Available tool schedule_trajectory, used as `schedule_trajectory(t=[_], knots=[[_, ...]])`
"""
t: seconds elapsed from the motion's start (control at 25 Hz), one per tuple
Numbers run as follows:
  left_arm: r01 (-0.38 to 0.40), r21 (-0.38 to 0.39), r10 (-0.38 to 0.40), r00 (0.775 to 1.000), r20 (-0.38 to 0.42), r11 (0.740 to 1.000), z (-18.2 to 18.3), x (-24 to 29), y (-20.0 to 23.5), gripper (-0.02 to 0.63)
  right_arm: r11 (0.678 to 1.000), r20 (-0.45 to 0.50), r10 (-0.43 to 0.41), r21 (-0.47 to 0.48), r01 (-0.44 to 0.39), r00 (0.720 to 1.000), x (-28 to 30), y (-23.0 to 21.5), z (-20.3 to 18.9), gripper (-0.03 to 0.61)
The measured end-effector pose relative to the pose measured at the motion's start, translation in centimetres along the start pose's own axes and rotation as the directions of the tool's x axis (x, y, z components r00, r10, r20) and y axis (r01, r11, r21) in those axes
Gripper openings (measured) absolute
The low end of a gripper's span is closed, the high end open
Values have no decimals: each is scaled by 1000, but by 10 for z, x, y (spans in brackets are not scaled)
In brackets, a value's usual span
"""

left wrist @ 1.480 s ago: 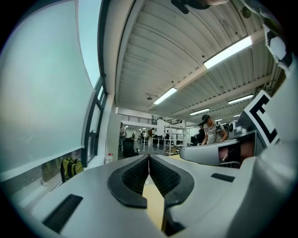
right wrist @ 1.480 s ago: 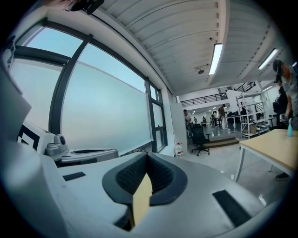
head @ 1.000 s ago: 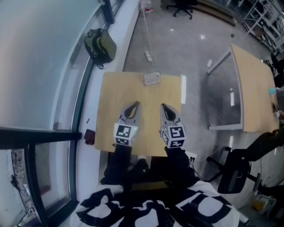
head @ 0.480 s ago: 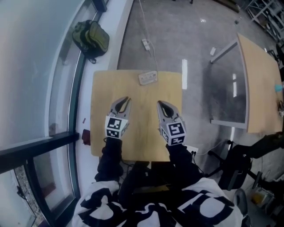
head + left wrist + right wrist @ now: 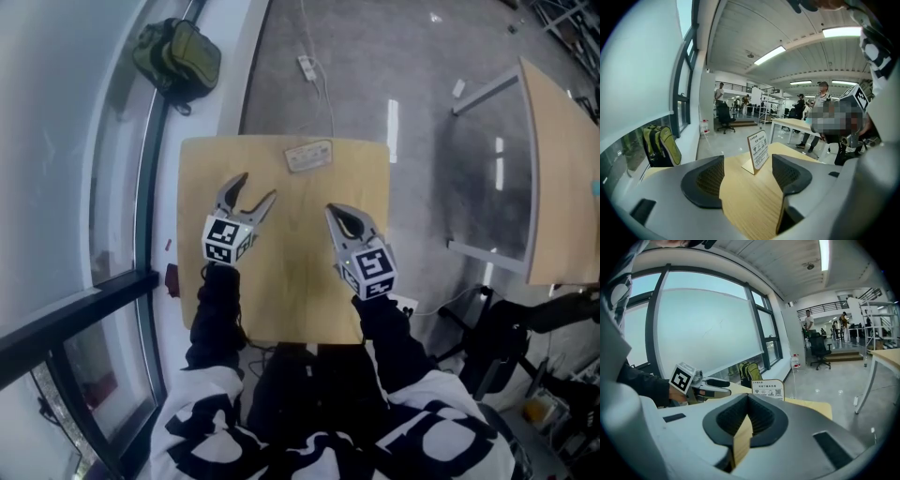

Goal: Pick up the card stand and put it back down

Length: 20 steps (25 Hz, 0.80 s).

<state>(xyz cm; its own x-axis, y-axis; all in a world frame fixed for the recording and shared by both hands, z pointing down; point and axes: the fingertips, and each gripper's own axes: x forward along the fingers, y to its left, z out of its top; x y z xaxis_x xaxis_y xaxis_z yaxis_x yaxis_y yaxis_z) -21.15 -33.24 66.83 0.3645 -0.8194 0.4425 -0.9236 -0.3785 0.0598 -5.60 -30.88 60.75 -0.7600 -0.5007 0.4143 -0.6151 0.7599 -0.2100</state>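
Note:
The card stand (image 5: 309, 156) is a small white sign at the far edge of the wooden table (image 5: 291, 300). It stands upright on its wooden base in the left gripper view (image 5: 758, 151) and the right gripper view (image 5: 768, 389). My left gripper (image 5: 255, 190) hovers short of it; its jaws have just been opening and stand open with nothing between them (image 5: 747, 176). My right gripper (image 5: 335, 213) is beside it on the right, jaws shut and empty (image 5: 749, 420), also short of the stand. The left gripper (image 5: 705, 385) shows in the right gripper view.
A green backpack (image 5: 178, 56) lies on the floor by the window wall. A power strip and cable (image 5: 307, 67) lie on the floor beyond the table. A second table (image 5: 558, 169) stands at the right, an office chair (image 5: 506, 347) at the lower right. People stand far off.
The left gripper's jaws went from shut to wide open. Both grippers came down toward the table, the left one drifting leftward in the head view.

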Motion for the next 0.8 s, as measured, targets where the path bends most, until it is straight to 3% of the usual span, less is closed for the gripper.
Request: schedule_trajectory(t=[0.28, 0.44, 0.8], knots=[[168, 21, -169, 983, 68, 985, 18, 55, -7, 325, 1000, -14, 27, 12, -27, 1000, 18, -19, -13, 12], [263, 55, -266, 962, 56, 963, 25, 85, -19, 325, 999, -6, 48, 14, -48, 999, 27, -26, -15, 12], [399, 77, -403, 914, 48, 914, 31, 129, -37, 318, 999, 3, 34, 27, -35, 999, 29, -48, -15, 12]])
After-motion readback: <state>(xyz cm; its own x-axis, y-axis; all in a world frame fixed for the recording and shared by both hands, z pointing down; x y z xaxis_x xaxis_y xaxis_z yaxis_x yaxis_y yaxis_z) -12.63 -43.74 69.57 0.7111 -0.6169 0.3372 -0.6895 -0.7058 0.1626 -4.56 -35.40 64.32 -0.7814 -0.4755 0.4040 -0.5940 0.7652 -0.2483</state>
